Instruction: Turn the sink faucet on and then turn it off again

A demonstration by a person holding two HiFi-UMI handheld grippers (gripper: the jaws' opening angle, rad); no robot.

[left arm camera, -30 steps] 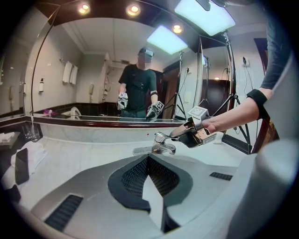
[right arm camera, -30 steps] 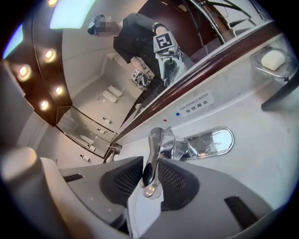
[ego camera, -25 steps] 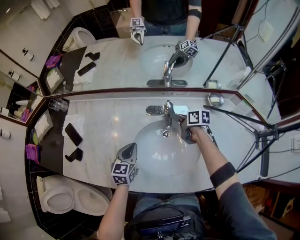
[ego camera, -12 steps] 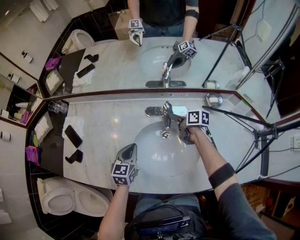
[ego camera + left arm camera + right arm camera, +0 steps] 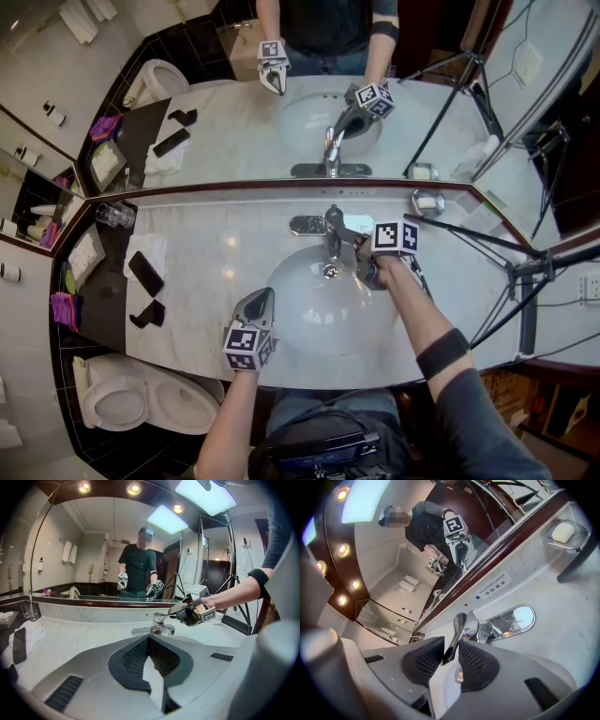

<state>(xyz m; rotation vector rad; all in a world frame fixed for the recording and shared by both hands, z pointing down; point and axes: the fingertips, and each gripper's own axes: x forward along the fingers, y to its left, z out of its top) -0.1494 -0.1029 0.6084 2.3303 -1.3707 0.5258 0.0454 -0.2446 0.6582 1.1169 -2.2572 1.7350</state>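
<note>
Right gripper view: jaws just closed onto faucet lever (image 5: 453,641).

We see a chrome single-lever faucet (image 5: 336,228) standing upright on the white marble desk (image 5: 216,253), at the back rim of the oval white sink basin (image 5: 309,314), with its spout reaching out over the bowl. Its slim lever (image 5: 455,630) sits pinched between the pads of the right tongs (image 5: 451,648), whose jaws have just been closing.
</note>
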